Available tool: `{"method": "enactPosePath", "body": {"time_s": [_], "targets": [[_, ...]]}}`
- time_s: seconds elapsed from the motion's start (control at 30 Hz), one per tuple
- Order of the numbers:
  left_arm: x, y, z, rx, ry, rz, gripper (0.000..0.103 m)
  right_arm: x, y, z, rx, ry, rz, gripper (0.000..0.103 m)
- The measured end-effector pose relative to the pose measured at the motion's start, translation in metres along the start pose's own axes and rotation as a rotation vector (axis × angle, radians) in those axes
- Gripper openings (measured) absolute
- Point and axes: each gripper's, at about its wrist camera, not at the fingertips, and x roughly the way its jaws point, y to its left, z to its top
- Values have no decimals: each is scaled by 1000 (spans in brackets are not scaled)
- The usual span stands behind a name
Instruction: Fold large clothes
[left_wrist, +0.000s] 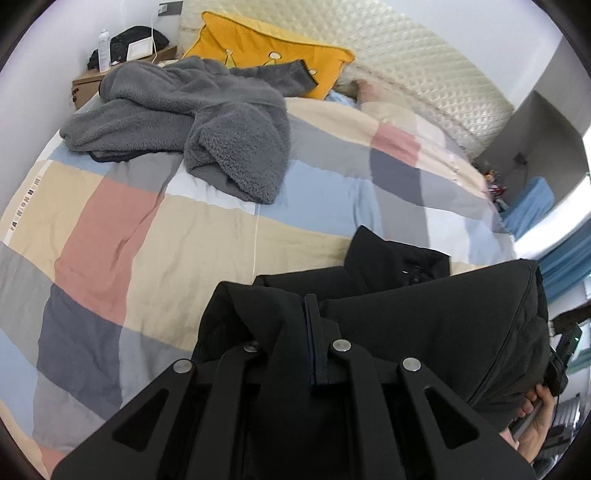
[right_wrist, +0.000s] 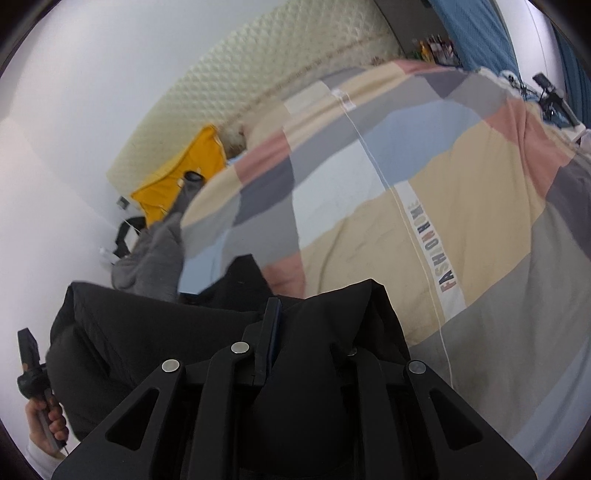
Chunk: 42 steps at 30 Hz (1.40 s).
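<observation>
A black jacket (left_wrist: 424, 317) hangs between both grippers, lifted over the near part of the bed. My left gripper (left_wrist: 314, 310) is shut on a fold of it, and the fabric covers the fingertips. The jacket (right_wrist: 155, 332) also fills the lower left of the right wrist view. My right gripper (right_wrist: 273, 314) is shut on another fold of it. A grey fleece garment (left_wrist: 192, 122) lies crumpled at the far left of the bed, and it also shows in the right wrist view (right_wrist: 155, 254).
The bed carries a patchwork quilt (left_wrist: 122, 236) in beige, pink, blue and grey. A yellow pillow (left_wrist: 266, 48) leans on the quilted headboard (left_wrist: 417, 62). A cardboard box with a bottle (left_wrist: 104, 48) stands at the far left. A blue curtain (right_wrist: 476, 29) hangs beyond the bed.
</observation>
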Motion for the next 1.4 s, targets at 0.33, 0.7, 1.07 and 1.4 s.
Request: {"method": "enactPosePath", "body": {"time_s": [0.33,0.7,1.07,1.4], "targets": [[66,-19,11,47,60,90,9,50,-16,3,13,97,-63,9],[74,1,-2,-29,67,-48,10,22,-16,-9,62,56,23,19],[11,43,-24,-169,13,-179,83,-50,10,-27,-47,-101,-14,70],[-58,-12,-69,156,-170,-95,84,-99,83,-58,-296,-357,-50,83]]}}
